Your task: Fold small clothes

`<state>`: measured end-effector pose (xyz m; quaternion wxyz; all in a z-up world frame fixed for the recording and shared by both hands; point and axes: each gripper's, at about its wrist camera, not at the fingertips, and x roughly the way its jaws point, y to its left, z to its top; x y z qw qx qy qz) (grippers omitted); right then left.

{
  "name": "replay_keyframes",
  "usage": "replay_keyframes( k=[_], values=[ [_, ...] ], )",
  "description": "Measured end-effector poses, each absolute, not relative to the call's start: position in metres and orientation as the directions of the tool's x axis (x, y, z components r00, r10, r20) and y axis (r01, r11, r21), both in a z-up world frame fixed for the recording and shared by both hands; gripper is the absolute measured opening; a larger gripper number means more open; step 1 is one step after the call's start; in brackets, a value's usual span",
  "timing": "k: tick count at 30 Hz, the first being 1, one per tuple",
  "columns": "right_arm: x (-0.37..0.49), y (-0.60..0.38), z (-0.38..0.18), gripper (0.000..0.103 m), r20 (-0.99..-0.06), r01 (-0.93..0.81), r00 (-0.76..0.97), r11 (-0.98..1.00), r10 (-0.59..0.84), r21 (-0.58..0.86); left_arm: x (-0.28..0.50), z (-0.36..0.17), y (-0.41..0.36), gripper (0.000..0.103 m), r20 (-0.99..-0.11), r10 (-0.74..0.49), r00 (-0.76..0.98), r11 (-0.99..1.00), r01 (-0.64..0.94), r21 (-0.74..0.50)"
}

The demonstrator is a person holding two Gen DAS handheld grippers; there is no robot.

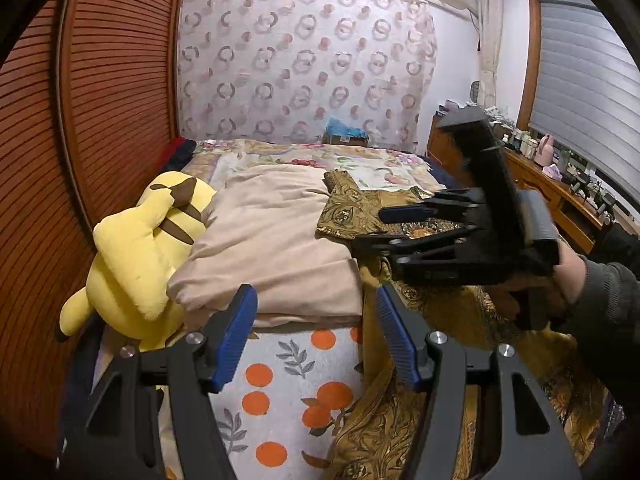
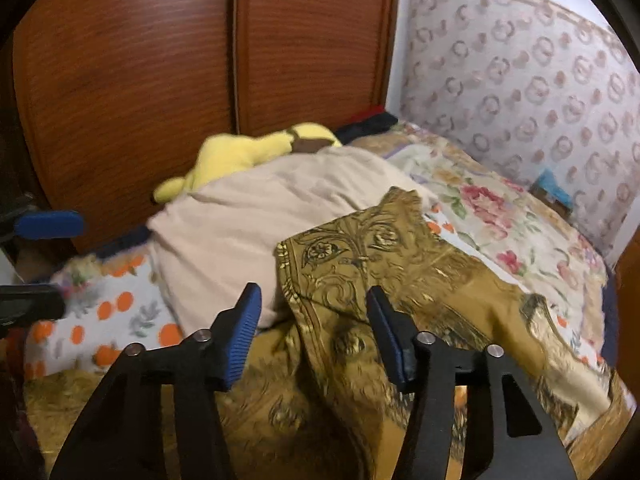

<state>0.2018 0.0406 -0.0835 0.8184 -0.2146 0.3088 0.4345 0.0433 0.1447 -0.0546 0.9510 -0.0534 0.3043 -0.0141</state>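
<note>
A golden-brown garment with an ornate print [image 2: 360, 248] lies rumpled on the bed, one end draped onto a beige folded quilt [image 2: 224, 232]. My right gripper [image 2: 314, 320] hovers over its near folds, jaws apart, and no pad presses the cloth. In the left wrist view the same garment [image 1: 352, 212] runs down the right side, and the right gripper [image 1: 370, 230] points left above it, held by a hand in a dark sleeve [image 1: 600, 300]. My left gripper [image 1: 318, 320] stands open over the orange-print sheet [image 1: 280, 380], its right finger beside the garment's edge, with nothing between its fingers.
A yellow plush toy [image 1: 136, 248] lies at the bed's left side against a brown slatted wardrobe [image 1: 100, 120]. A floral bedspread [image 2: 500, 220] covers the far part of the bed. A wooden dresser with small items [image 1: 560, 184] stands to the right under a window blind.
</note>
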Motion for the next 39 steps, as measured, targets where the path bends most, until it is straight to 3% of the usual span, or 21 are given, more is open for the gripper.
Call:
replay_keyframes(
  k=[3, 6, 10, 15, 18, 22, 36, 39],
  values=[
    [0.209, 0.054, -0.095, 0.041, -0.725, -0.839, 0.443, 0.528, 0.527, -0.129, 0.041, -0.057, 0.144, 0.061, -0.577, -0.06, 0.815, 0.994, -0.005, -0.111],
    [0.217, 0.053, -0.099, 0.021, -0.729, -0.825, 0.467, 0.544, 0.501, -0.154, 0.041, -0.058, 0.144, 0.061, -0.576, -0.065, 0.815, 0.994, -0.001, -0.113],
    [0.234, 0.033, -0.089, 0.017, -0.703, -0.762, 0.53, 0.63, 0.475, -0.149, 0.04, -0.06, 0.141, 0.061, -0.578, -0.071, 0.813, 0.993, 0.004, -0.116],
    [0.26, -0.001, -0.081, 0.018, -0.698, -0.66, 0.605, 0.732, 0.382, -0.171, 0.047, -0.059, 0.132, 0.061, -0.582, -0.075, 0.81, 0.994, 0.014, -0.109],
    [0.267, -0.019, -0.072, 0.024, -0.683, -0.624, 0.634, 0.761, 0.362, -0.176, 0.055, -0.059, 0.125, 0.061, -0.587, -0.083, 0.805, 0.994, 0.023, -0.109],
    [0.268, -0.041, -0.057, 0.048, -0.665, -0.603, 0.651, 0.781, 0.365, -0.162, 0.071, -0.058, 0.114, 0.061, -0.6, -0.09, 0.795, 0.995, 0.047, -0.087],
    [0.245, -0.154, -0.099, 0.051, -0.764, -0.58, 0.567, 0.807, 0.307, -0.106, 0.152, -0.062, 0.086, 0.061, -0.666, -0.175, 0.725, 0.984, 0.125, -0.123],
    [0.245, -0.17, -0.112, 0.051, -0.783, -0.567, 0.555, 0.817, 0.283, -0.107, 0.17, -0.065, 0.078, 0.046, -0.684, -0.182, 0.707, 0.983, 0.141, -0.116]
  ],
)
